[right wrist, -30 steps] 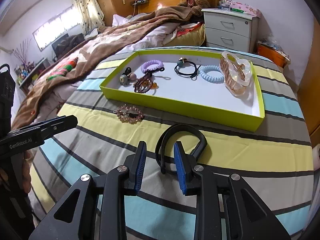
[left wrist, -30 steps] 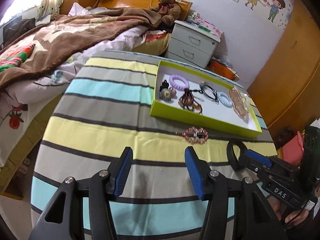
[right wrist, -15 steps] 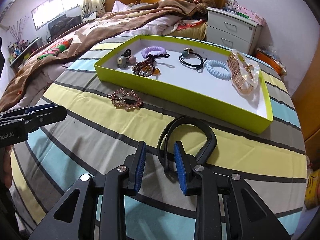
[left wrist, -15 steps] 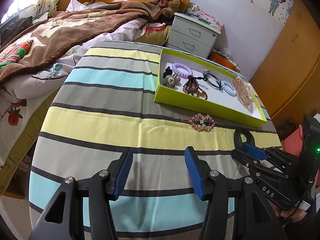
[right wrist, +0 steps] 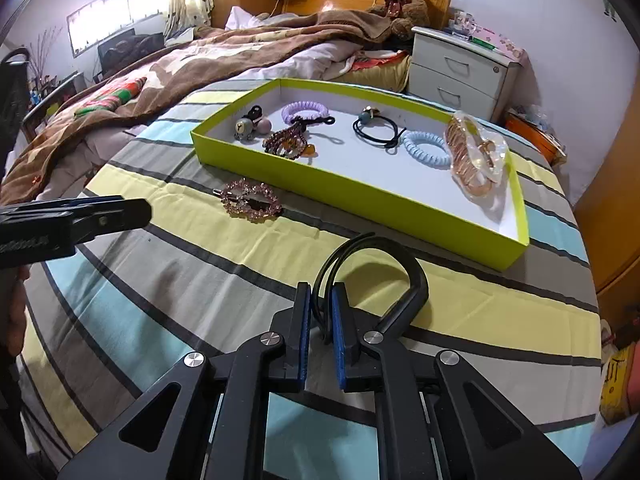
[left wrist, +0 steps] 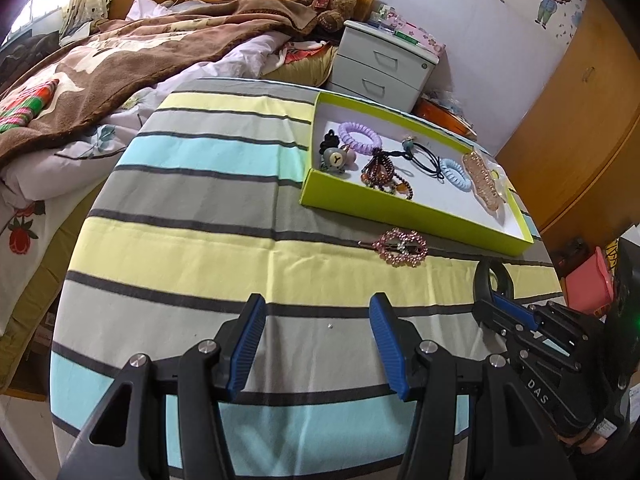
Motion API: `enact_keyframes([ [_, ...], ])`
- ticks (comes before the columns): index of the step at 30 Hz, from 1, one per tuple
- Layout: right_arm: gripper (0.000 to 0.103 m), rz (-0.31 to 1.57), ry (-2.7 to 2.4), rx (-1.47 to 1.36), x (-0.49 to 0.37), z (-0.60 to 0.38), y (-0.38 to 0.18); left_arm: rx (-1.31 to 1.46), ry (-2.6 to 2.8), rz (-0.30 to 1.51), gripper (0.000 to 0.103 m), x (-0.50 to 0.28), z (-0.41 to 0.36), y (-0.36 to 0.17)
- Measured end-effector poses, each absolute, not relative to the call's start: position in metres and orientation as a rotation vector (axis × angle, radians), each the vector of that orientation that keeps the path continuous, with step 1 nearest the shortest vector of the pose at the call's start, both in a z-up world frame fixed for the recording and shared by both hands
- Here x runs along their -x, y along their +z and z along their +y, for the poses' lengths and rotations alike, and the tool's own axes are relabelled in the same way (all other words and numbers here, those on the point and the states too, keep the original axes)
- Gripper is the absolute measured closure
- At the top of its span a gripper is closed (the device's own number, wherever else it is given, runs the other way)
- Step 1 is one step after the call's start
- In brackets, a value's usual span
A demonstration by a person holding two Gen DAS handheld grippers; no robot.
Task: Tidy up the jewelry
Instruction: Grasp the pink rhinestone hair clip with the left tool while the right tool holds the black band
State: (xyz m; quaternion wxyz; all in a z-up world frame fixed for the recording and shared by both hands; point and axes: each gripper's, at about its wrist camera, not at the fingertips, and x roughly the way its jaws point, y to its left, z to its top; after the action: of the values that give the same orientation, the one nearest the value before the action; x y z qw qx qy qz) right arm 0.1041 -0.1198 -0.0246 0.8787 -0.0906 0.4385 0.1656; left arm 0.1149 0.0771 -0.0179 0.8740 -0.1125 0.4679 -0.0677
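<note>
On striped cloth (right wrist: pixel 168 280): right tongs (right wrist: pixel 320 304) just closed onto black headband (right wrist: pixel 400 264); left tongs (left wrist: pixel 316 328) apart, empty.

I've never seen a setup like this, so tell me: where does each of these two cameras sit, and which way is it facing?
Left wrist: on the left gripper, jaws open and empty, looking down over the striped cloth; the right gripper shows at right.
Right wrist: on the right gripper, whose jaws have just closed on the black headband; a hand shows at left.
Shared: green tray, pink hair clip.
</note>
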Motion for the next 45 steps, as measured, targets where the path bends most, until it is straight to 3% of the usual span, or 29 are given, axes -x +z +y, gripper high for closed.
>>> enact_keyframes([
  [27,0.093,0.844,0.340,0.171,-0.075,-0.143,-0.007,0.018,-0.334,0.969,0.046,-0.174,0.011,-0.024],
  [45,0.093,0.842,0.340,0.152,-0.073,-0.150,-0.009,-0.064,-0.340,0.964,0.047,-0.165,-0.007,-0.024],
])
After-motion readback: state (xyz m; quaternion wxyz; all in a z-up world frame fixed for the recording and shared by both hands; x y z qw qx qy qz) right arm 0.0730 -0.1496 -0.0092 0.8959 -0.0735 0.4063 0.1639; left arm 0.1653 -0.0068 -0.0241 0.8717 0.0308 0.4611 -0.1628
